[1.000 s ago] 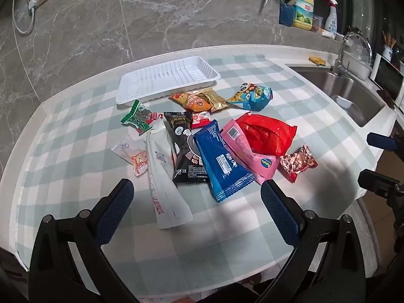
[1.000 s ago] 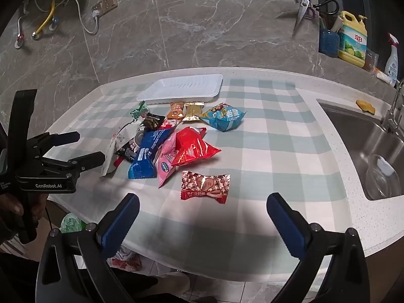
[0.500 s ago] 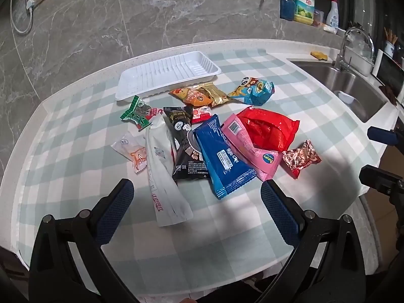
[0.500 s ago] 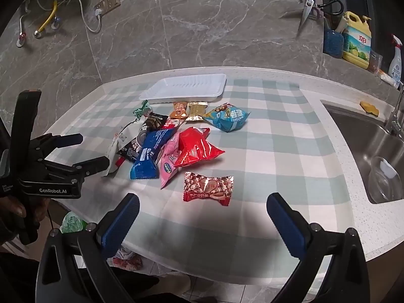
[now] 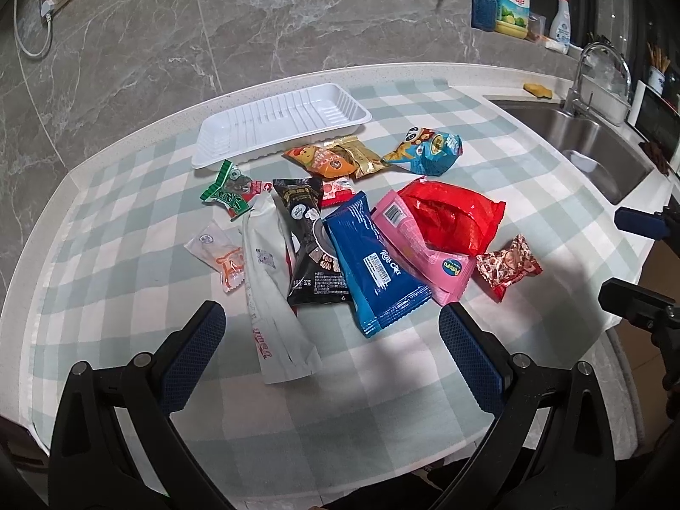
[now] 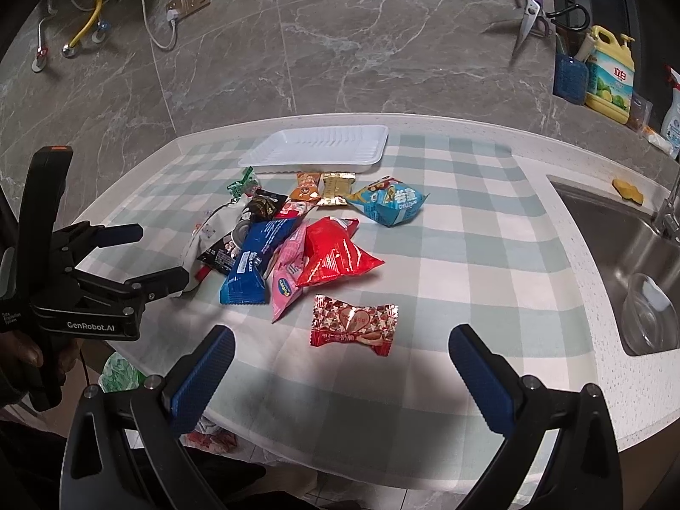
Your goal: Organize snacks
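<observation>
The left hand-held gripper [image 5: 325, 340] is held spread and empty above the near edge of the desk [image 5: 127, 229], with the white sachet [image 5: 272, 293] and the blue roll-cake pack [image 5: 372, 263] lying just ahead of its fingers. The right hand-held gripper [image 6: 340, 361] is likewise spread wide and holds nothing; the red-and-silver wrapped candy [image 6: 352, 323] lies closest to it, apart from the heap. The snacks are gathered in a loose, overlapping pile at the middle of the checked cloth: a pink pack [image 5: 418, 250] is tucked under a red pouch [image 5: 454, 216], and a black pack [image 5: 312, 246] is overlapped by the blue one. Beyond the pile an orange packet [image 5: 318, 159], a gold packet [image 5: 357, 155] and a light-blue bag [image 5: 429, 148] are found just in front of the white tray [image 5: 280, 121], which holds nothing yet (the sorting is judged to be at its start). For a clean first pick, an isolated item should be chosen, probably the wrapped candy. The fingers should be lowered astride its body, not its crimped ends, and closed gently, since the film is likely to slip or crumple. Overlapped packs are best left until the upper ones are cleared.
</observation>
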Available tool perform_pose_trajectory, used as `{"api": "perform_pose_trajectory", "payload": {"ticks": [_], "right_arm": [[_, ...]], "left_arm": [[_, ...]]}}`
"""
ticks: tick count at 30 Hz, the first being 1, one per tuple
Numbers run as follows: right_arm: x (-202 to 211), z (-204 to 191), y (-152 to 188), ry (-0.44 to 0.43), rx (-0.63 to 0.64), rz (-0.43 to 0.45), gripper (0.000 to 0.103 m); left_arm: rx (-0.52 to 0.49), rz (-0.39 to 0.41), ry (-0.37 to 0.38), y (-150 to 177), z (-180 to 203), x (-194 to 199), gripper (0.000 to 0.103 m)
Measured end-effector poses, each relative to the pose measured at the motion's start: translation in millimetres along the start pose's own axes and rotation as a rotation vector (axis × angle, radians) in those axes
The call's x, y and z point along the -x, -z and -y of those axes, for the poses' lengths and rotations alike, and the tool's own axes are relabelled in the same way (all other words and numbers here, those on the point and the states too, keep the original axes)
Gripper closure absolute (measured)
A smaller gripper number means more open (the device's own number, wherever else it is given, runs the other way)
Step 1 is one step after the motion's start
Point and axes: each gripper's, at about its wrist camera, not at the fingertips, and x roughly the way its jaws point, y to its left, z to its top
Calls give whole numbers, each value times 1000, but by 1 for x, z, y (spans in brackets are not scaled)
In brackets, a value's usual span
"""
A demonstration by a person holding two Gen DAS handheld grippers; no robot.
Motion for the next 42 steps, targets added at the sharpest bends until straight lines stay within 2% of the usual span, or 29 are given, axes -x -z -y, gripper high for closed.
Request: {"api": "perform_pose_trajectory", "payload": {"ticks": [42], "right_arm": [[-4,-1,-1,-1,9,-6,0]], "left_arm": [[0,1,-3,-1,0,-1,1]]}}
